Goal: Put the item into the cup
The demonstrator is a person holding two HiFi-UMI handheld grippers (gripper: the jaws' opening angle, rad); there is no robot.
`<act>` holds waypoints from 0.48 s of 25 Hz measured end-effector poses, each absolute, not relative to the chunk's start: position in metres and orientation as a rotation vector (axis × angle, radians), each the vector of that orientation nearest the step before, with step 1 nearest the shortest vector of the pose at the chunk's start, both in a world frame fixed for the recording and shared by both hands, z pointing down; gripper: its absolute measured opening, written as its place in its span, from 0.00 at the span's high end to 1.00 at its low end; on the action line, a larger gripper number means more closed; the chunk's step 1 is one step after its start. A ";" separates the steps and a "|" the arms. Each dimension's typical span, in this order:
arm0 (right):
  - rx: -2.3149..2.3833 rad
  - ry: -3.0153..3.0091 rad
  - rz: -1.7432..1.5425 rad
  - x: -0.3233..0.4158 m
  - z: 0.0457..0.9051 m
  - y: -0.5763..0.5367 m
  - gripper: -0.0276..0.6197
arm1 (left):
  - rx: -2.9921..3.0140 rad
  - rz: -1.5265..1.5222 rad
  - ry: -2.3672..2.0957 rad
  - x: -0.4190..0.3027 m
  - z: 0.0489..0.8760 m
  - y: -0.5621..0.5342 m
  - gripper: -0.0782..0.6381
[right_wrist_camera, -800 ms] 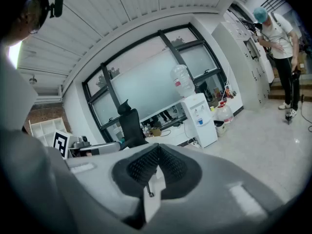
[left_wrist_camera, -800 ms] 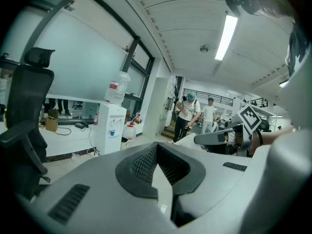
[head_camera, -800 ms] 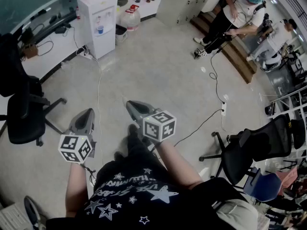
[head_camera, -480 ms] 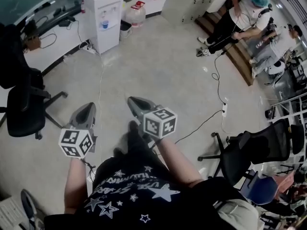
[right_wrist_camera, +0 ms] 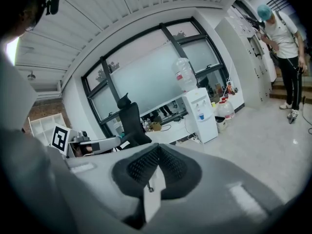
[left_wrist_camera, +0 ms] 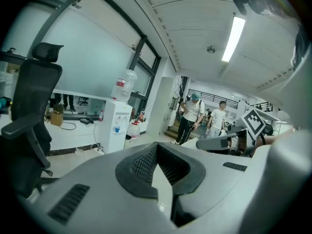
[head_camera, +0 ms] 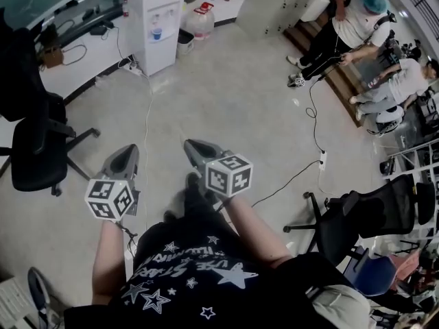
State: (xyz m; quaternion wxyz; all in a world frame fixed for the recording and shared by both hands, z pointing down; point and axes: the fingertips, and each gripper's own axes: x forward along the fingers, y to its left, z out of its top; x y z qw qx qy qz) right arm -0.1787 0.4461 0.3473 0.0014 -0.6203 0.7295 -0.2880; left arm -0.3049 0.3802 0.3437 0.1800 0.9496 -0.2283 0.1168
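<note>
**Both tongs closed, nothing in them, held over the office floor**

Left tongs (head_camera: 128, 151) and right tongs (head_camera: 188, 144) are held side by side in front of the person, tips pointing toward 12 o'clock. In the left gripper view the left tongs (left_wrist_camera: 156, 146) have their ribbed pads meeting at the tip with nothing between them. The right gripper view shows the right tongs (right_wrist_camera: 157, 147) pressed together the same way, also empty. Each carries its marker cube, the left cube (head_camera: 110, 199) at 7 o'clock and the right cube (head_camera: 228, 175) near centre.

Where the item and the cup are cannot be told from any view.

Below the tongs is a pale floor (head_camera: 233, 94). A white cable (head_camera: 145, 125) runs across it toward 11 o'clock. A black cable (head_camera: 310, 115) leads from a power strip (head_camera: 322, 158) toward 1 o'clock.

A black office chair (head_camera: 34, 149) stands at 9 o'clock, another chair (head_camera: 363, 214) at 4 o'clock. Farther off at 11 o'clock a white water dispenser (head_camera: 158, 22) stands against a desk (head_camera: 75, 64), with a water jug (head_camera: 201, 20) on the floor just beside it. At 1 o'clock a person in a teal cap (head_camera: 350, 26) stands by some steps, a second person (head_camera: 405, 84) close by.
</note>
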 end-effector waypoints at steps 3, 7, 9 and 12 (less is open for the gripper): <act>-1.966 2.289 -0.915 -0.184 0.355 0.458 0.95 | 2.677 0.330 -0.620 -0.309 0.349 0.388 0.88; -1.997 2.274 -0.931 -0.175 0.362 0.465 0.95 | 2.661 0.358 -0.608 -0.307 0.360 0.390 0.88; -1.998 2.264 -0.949 -0.167 0.365 0.461 0.95 | 2.644 0.360 -0.613 -0.303 0.363 0.386 0.88; -1.991 2.251 -0.958 -0.156 0.369 0.446 0.95 | 2.642 0.369 -0.620 -0.296 0.366 0.375 0.88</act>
